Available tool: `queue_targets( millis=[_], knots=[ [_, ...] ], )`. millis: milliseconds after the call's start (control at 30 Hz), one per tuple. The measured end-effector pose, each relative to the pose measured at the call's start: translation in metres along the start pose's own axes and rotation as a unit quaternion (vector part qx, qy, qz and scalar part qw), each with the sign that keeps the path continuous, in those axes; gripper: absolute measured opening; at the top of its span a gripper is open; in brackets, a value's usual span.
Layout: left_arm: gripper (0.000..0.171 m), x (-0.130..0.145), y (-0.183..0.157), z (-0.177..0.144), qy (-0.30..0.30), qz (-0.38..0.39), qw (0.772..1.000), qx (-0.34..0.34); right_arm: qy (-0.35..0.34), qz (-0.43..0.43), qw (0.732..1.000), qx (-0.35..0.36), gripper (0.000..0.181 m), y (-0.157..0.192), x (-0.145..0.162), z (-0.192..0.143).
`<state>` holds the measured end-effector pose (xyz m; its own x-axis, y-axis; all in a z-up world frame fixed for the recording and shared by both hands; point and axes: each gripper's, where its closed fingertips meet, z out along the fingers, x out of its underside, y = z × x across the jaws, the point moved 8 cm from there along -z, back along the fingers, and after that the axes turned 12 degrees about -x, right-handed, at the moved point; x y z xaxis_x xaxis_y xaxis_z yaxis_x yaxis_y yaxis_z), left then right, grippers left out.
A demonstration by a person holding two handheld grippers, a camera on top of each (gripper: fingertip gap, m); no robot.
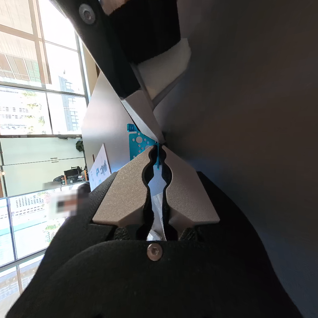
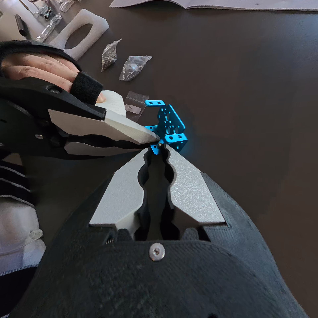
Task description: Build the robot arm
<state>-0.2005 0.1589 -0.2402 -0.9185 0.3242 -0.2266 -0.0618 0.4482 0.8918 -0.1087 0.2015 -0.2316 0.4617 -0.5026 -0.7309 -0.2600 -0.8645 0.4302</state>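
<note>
A blue metal bracket point(image 2: 169, 123) with many holes is held just above a dark table point(image 2: 240, 86). My right gripper point(image 2: 157, 148) is shut on the bracket's lower flange. My left gripper point(image 2: 155, 143) comes in from the left, strapped to a person's hand point(image 2: 39, 68). Its jaws are closed, with its tips pinched at a small silver screw point(image 2: 160, 144) sitting on that flange. In the left wrist view my left gripper point(image 1: 159, 146) is closed. A blue edge of the bracket point(image 1: 157, 159) shows in the gap. The right gripper's fingers point(image 1: 146, 123) meet it from above.
Two small clear bags of hardware point(image 2: 109, 56) point(image 2: 132, 68) and a flat empty zip bag point(image 2: 136, 106) lie beyond the bracket. A white foam block with a cutout point(image 2: 80, 32) and more parts sit at the far left. A paper sheet point(image 2: 215, 4) lies at the far edge. The tips of both grippers are at nearly the same place.
</note>
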Motion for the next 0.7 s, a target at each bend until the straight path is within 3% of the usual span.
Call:
queue_targets(
  millis=[433,600,667,700],
  knots=[
    [0.000,-0.0014,-0.0014,0.0007,0.003,0.004,1.000,-0.008,-0.011,-0.015,1.000,0.022,0.001,0.0062,0.0007,-0.0006],
    [0.000,-0.0016,-0.0013,0.0001,0.001,-0.003,1.000,-0.004,-0.015,-0.010,0.999,0.027,0.005,0.0072,0.0008,-0.0017],
    [0.000,-0.0015,-0.0011,0.0002,0.001,-0.006,1.000,-0.002,-0.015,-0.012,0.998,0.060,0.026,0.0020,0.0003,-0.0054],
    [0.001,-0.0013,-0.0009,0.0003,0.001,-0.008,1.000,-0.002,-0.013,-0.016,0.998,0.062,0.027,0.0013,0.0003,-0.0063]
  ],
)
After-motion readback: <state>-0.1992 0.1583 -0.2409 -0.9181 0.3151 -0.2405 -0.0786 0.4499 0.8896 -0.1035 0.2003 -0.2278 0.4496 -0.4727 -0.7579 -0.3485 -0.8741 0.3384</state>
